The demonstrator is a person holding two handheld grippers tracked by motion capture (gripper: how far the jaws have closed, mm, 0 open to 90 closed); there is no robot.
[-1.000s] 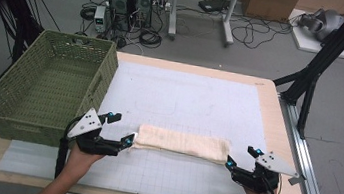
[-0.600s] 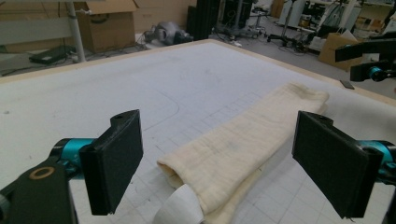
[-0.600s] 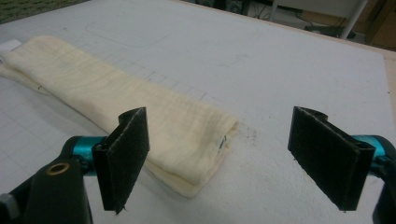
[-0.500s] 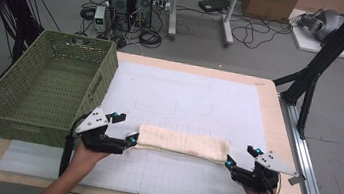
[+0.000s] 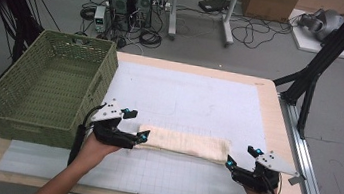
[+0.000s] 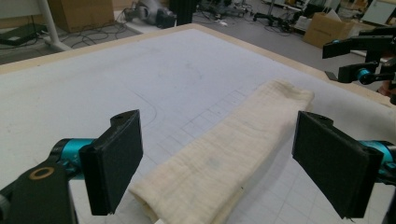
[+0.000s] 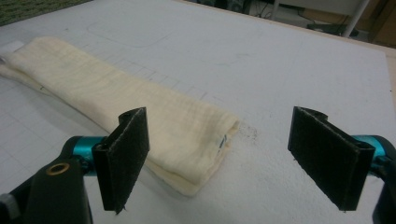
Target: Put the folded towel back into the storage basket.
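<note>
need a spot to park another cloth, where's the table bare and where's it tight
Bare: the white mat beyond the folded cloth, between the green basket and the right edge; also the near strip between the arms. Tight: each cloth end, with the left hand-held gripper and the right hand-held gripper there.

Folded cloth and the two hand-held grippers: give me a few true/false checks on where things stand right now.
1. The folded cloth lies flat on the white mat. True.
2. The left hand-held gripper is shut on the cloth. False: its jaws stand open, one on each side of the cloth's near end.
3. The right hand-held gripper is open at the cloth's other end. True.
4. The cloth is inside the green basket. False: it lies on the mat, to the right of the basket.
5. The basket sits at the table's right edge. False: it is at the left edge.
</note>
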